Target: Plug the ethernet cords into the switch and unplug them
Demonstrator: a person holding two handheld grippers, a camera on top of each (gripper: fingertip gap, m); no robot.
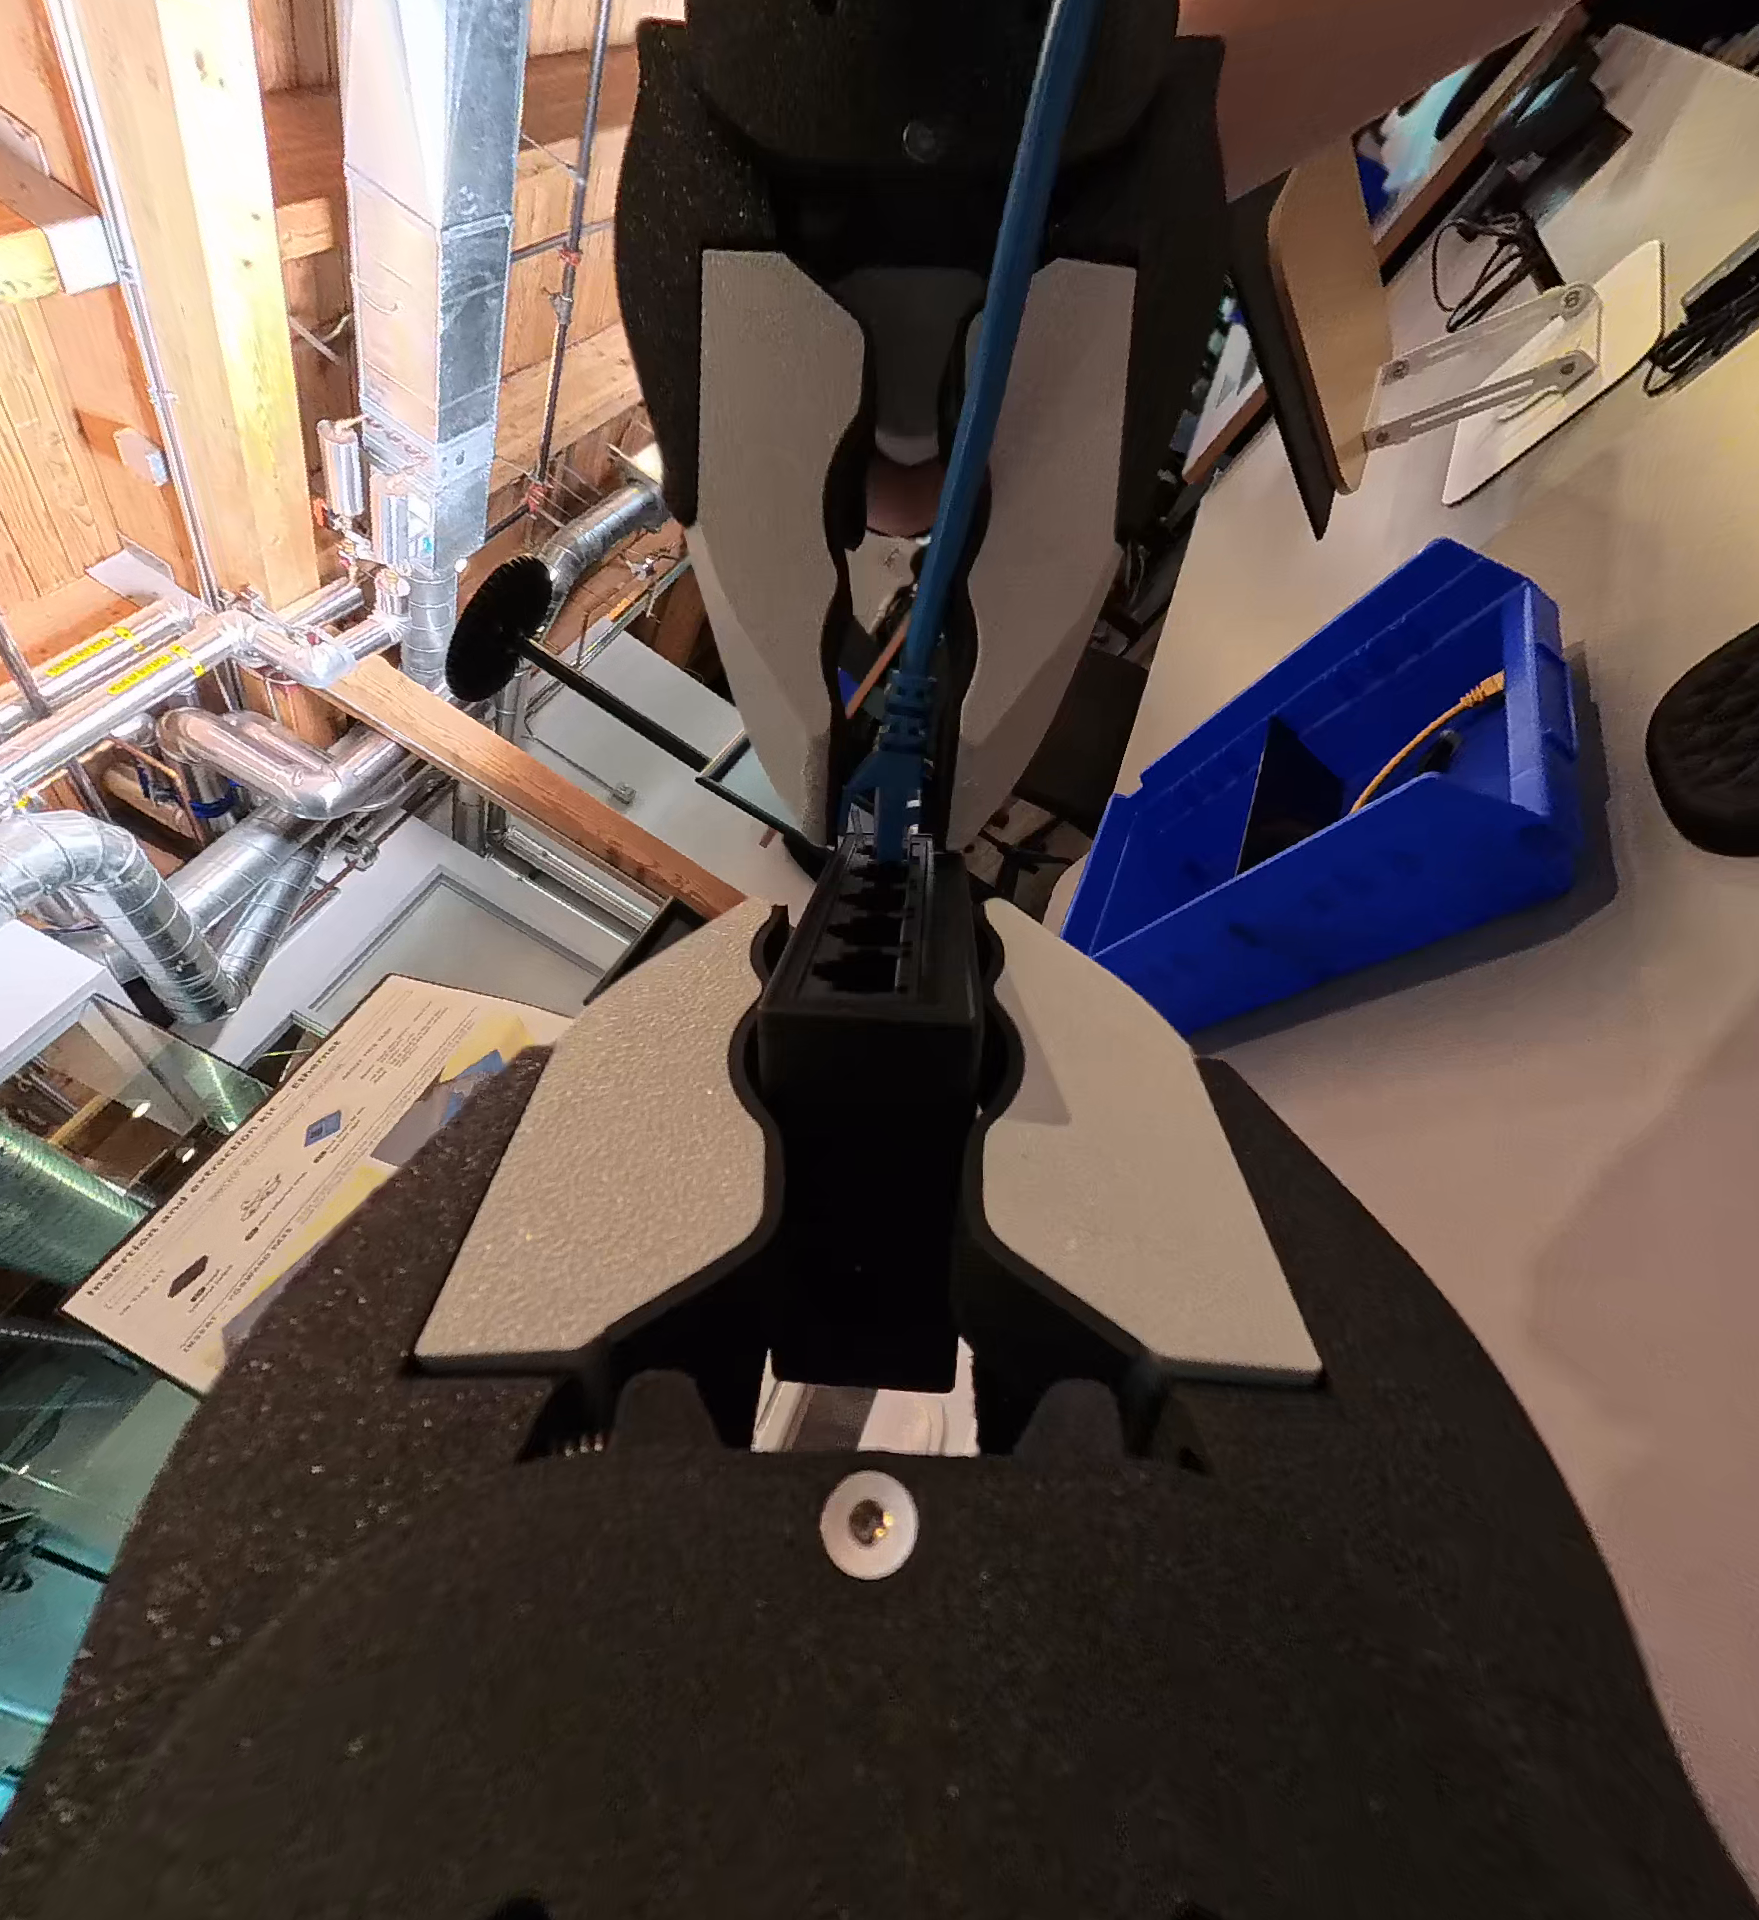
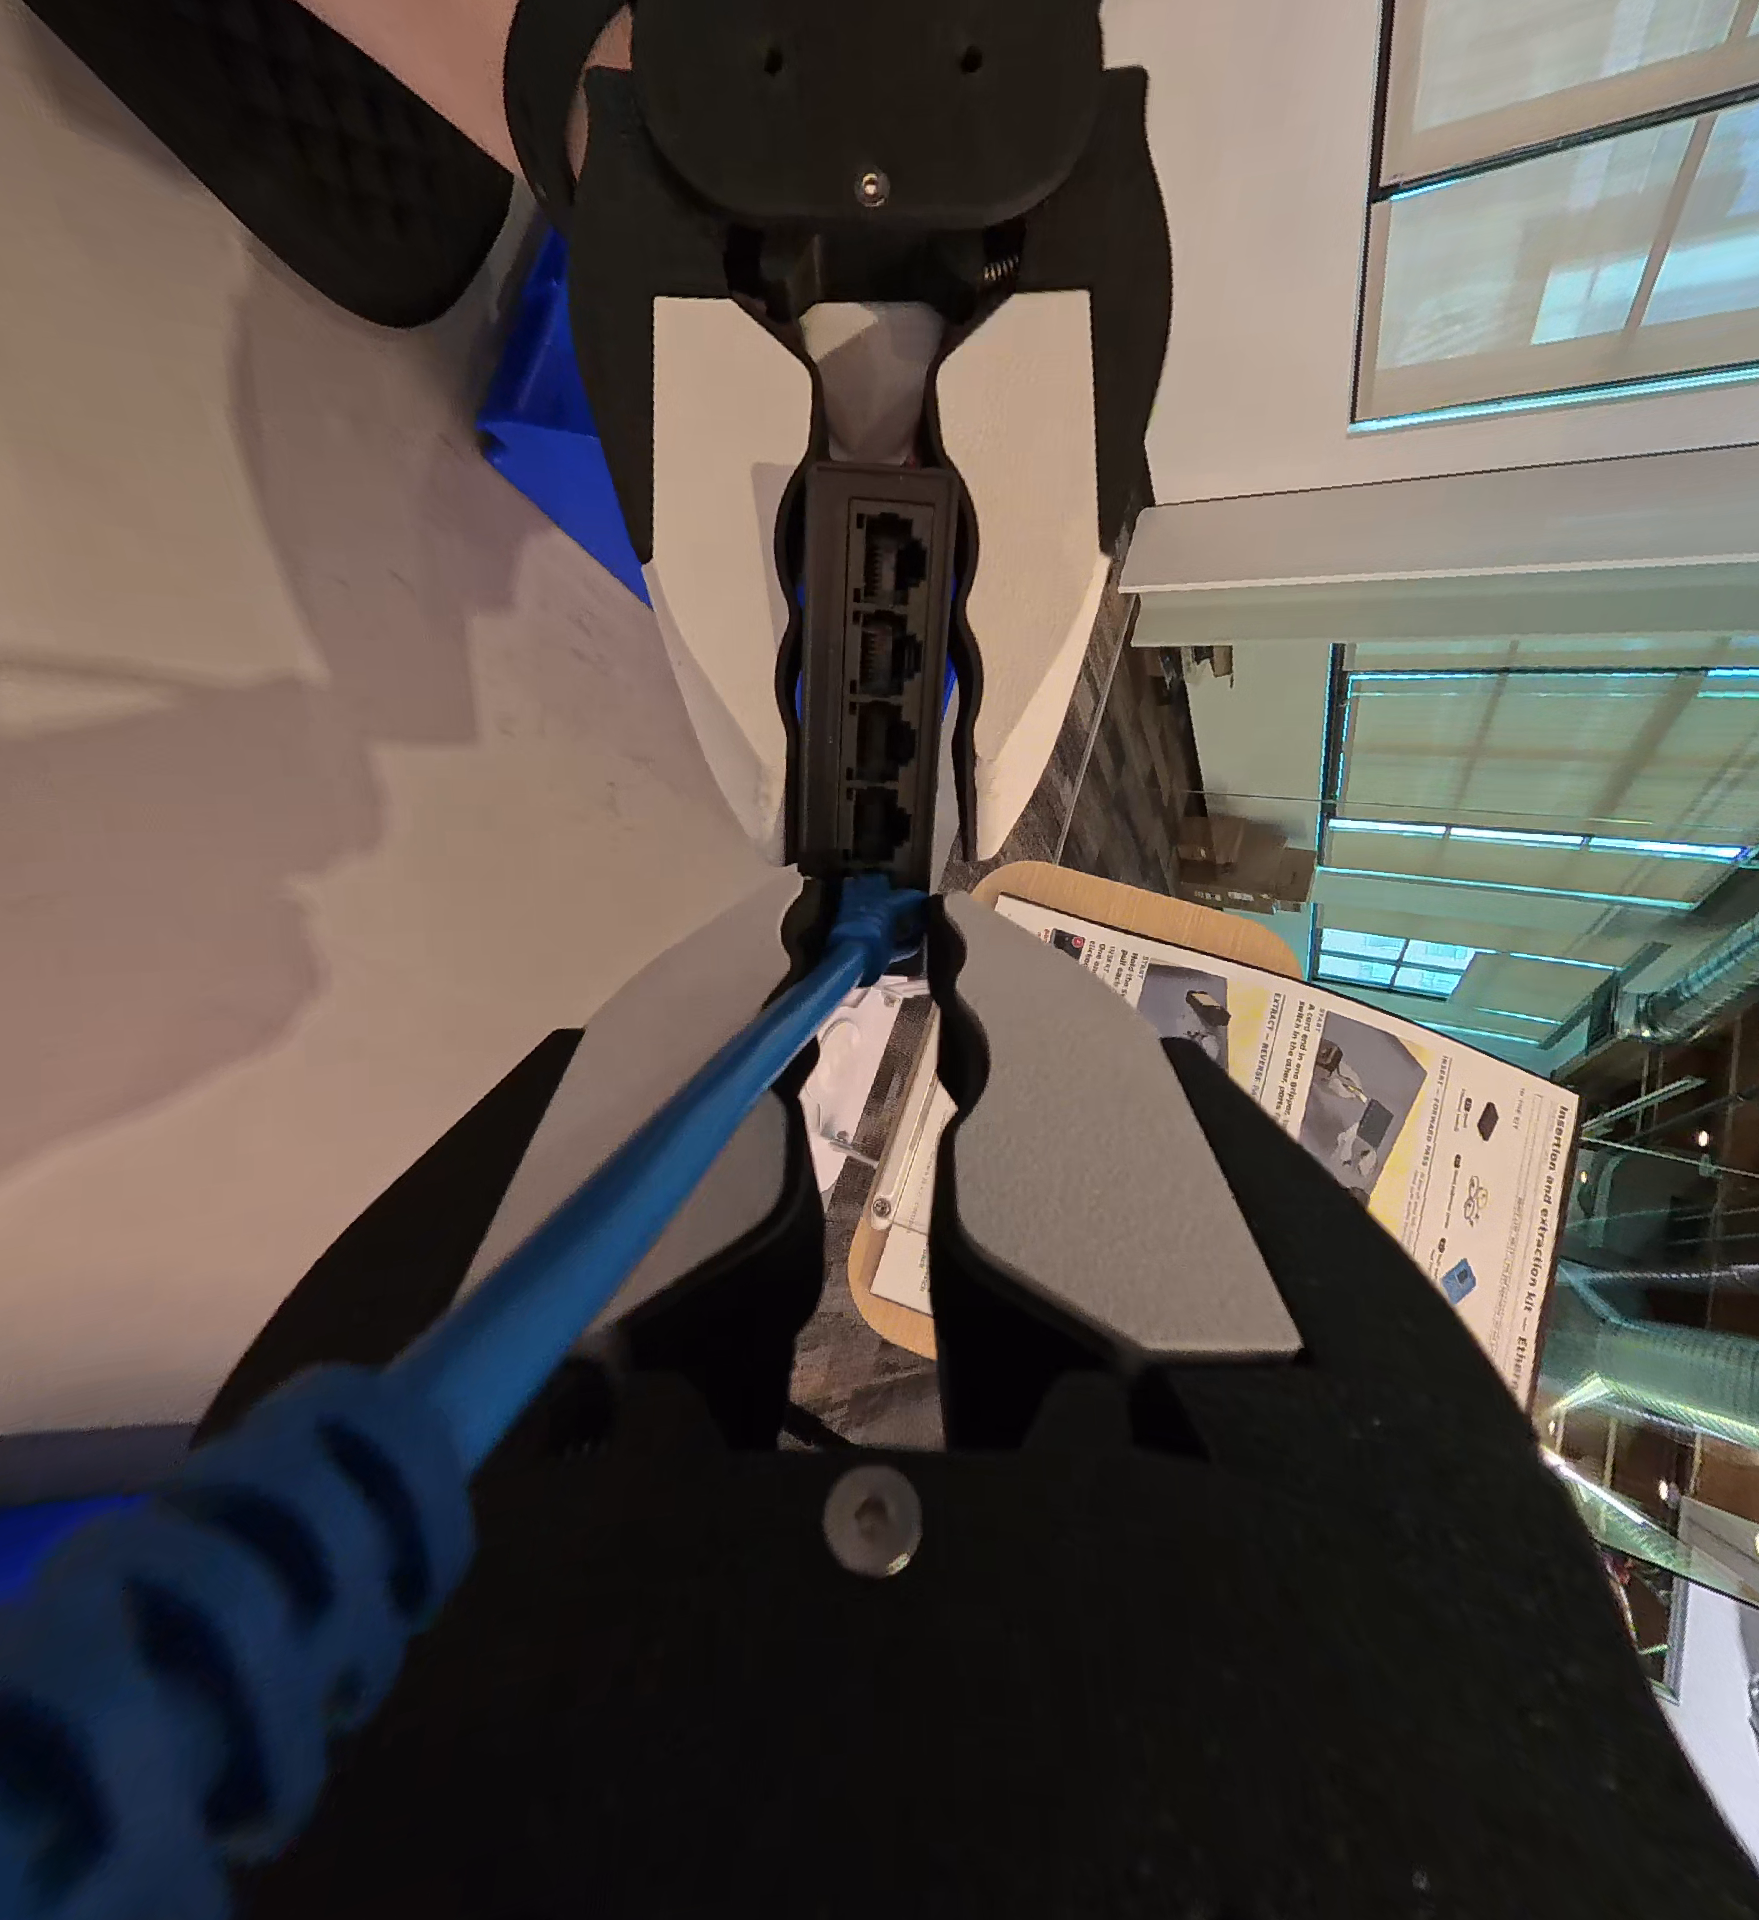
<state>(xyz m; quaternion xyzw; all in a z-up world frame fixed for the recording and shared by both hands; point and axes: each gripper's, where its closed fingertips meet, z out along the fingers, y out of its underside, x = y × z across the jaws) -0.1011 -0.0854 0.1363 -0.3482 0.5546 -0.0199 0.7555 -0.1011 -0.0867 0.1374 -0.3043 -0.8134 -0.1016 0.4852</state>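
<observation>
Pale grey desk (image 1: 1477, 1195). Blue plastic bin (image 1: 1374, 862) resting on it, black padded mat (image 1: 1758, 738) just beside, toward one edge. White stand base (image 1: 1561, 364) and black cables (image 1: 1477, 260) farther back.

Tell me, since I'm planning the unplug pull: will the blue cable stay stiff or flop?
Likely floppy: the blue cable trails loosely behind the right gripper. Its ribbed boot looks stiffer. The switch seems light, held aloft by the left gripper.
</observation>
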